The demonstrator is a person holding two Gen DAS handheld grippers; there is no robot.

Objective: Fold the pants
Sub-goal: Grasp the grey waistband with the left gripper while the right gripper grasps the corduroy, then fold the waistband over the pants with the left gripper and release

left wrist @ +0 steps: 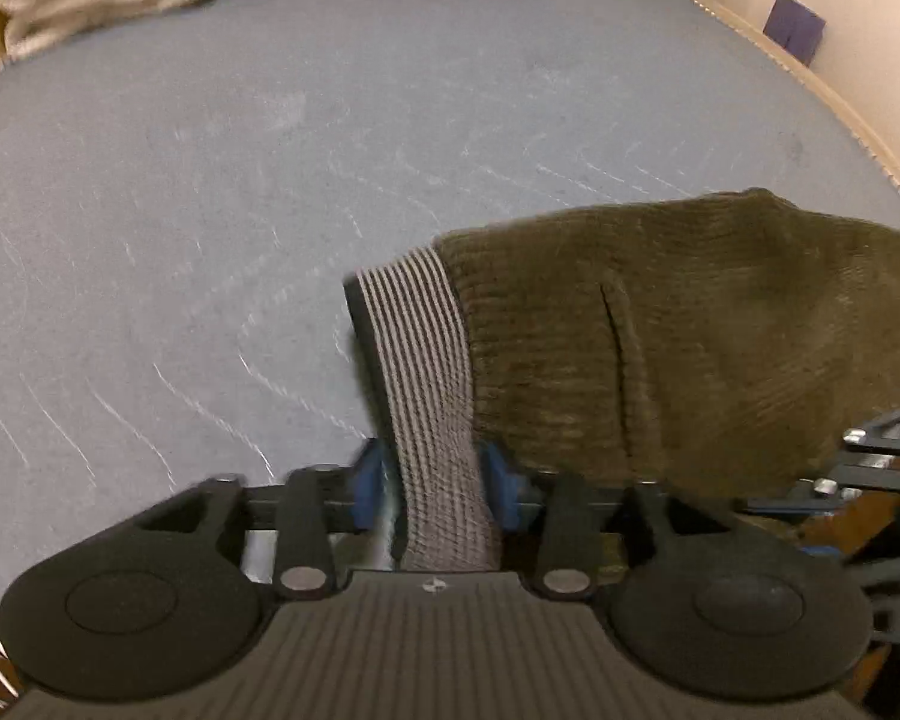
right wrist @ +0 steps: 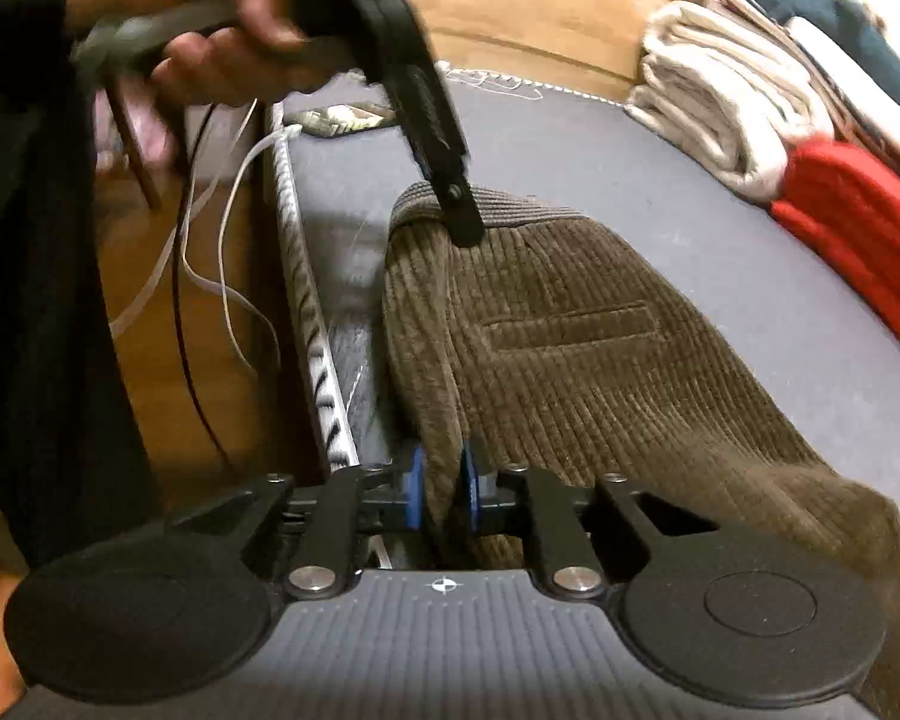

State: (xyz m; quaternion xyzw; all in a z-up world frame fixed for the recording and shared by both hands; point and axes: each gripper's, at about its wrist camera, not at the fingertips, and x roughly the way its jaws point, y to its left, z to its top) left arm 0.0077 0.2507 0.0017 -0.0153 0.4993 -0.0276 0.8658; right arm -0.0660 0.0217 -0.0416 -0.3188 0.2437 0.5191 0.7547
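Pants [right wrist: 570, 348] lie on the grey bed [left wrist: 210, 210]. Left gripper [left wrist: 435, 480] clamps the striped waistband [left wrist: 426, 360] at 6 o'clock. Right gripper [right wrist: 441, 489] pinches a corduroy fold at 6 o'clock.

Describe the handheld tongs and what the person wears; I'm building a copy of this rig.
Both tongs, left and right, are matte black with blue pads, round black discs at each side, silver bolts, and a ribbed grey body bearing a small crosshair mark. The person wears a dark sleeve.
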